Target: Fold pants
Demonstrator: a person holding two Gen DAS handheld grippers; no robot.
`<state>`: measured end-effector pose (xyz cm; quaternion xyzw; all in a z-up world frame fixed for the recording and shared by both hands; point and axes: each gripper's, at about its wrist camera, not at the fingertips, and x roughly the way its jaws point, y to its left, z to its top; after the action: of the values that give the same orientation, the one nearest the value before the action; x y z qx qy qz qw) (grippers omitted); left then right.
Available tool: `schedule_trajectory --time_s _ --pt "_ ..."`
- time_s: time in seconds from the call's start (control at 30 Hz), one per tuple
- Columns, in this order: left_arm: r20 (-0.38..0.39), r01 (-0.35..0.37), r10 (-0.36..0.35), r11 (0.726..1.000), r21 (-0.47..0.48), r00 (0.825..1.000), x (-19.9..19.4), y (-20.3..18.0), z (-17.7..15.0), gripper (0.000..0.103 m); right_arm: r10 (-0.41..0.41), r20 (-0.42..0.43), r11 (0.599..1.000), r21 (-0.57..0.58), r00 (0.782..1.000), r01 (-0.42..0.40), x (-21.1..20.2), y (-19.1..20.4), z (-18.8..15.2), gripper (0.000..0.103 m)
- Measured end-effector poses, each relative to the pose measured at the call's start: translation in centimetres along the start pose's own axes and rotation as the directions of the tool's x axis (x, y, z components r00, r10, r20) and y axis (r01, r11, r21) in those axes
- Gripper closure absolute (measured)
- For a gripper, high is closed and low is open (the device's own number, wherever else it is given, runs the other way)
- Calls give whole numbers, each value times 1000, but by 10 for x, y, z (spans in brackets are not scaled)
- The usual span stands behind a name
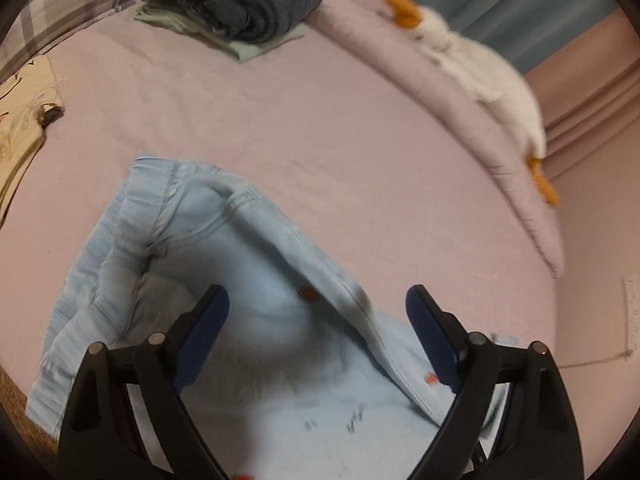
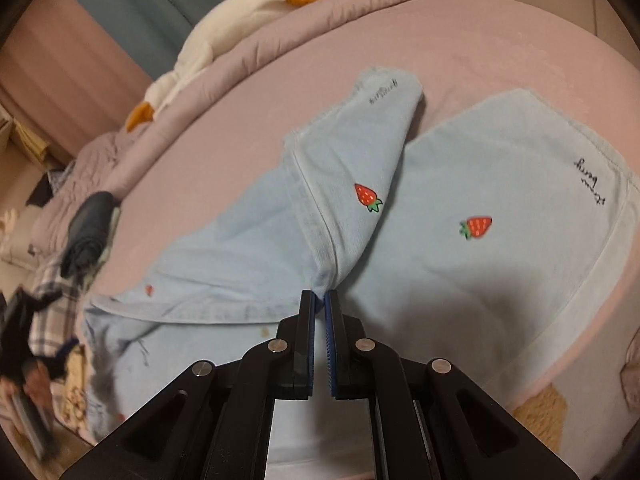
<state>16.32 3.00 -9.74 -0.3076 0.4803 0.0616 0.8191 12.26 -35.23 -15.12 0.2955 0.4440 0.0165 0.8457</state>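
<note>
**Soft denim, pinched at the crotch seam**

The pants [image 2: 460, 216] lie spread on the pink bed [image 1: 320, 120], near its front edge, with the two legs running away from the right wrist camera. They are pale blue with small strawberry prints and some dark lettering. One leg lies flat; the other is ridged and partly turned over along its seam.

The right gripper [image 2: 320, 300] is clenched on the cloth where the leg seams meet: a small peak of fabric is drawn up between its fingers. The left gripper [image 1: 316, 320] hangs over the waistband end with its fingers spread wide and nothing between them; the cloth beneath is rumpled and blurred.

The cloth looks light and limp. It will likely drape and sag from any single hold, so one pinch will drag a tent of fabric rather than move a whole leg. The thick seams and the waistband look like the firmest places to take hold, since the stitched layers should be less apt to slip from the pads than a single layer. A hem corner would also serve for carrying one leg over the other. The bedcover is soft too, so the pants may crease or catch when pulled along it.

A folded pile [image 1: 240, 4] and a plush goose [image 1: 480, 68] sit well apart at the far side.
</note>
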Motion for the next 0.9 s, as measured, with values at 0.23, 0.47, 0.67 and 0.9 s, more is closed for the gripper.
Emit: schedule_trajectory --time_s 0.23,0.47,0.67,0.9 --pt "-104 25 -34 996 -82 994 42 18 4 90 18 -4 1000 13 1000 -18 1 -4 -2 97" --pt "42 244 -243 969 -28 969 -60 29 -40 94 -6 74 999 -47 997 10 -37 5 0 97" --pt "-59 232 -228 970 69 972 -91 54 -108 94 -70 112 993 -85 991 80 -72 5 -6 97" --pt "-217 154 -151 988 -1 964 -45 93 -146 90 -189 18 981 -33 982 189 -48 -26 -17 97"
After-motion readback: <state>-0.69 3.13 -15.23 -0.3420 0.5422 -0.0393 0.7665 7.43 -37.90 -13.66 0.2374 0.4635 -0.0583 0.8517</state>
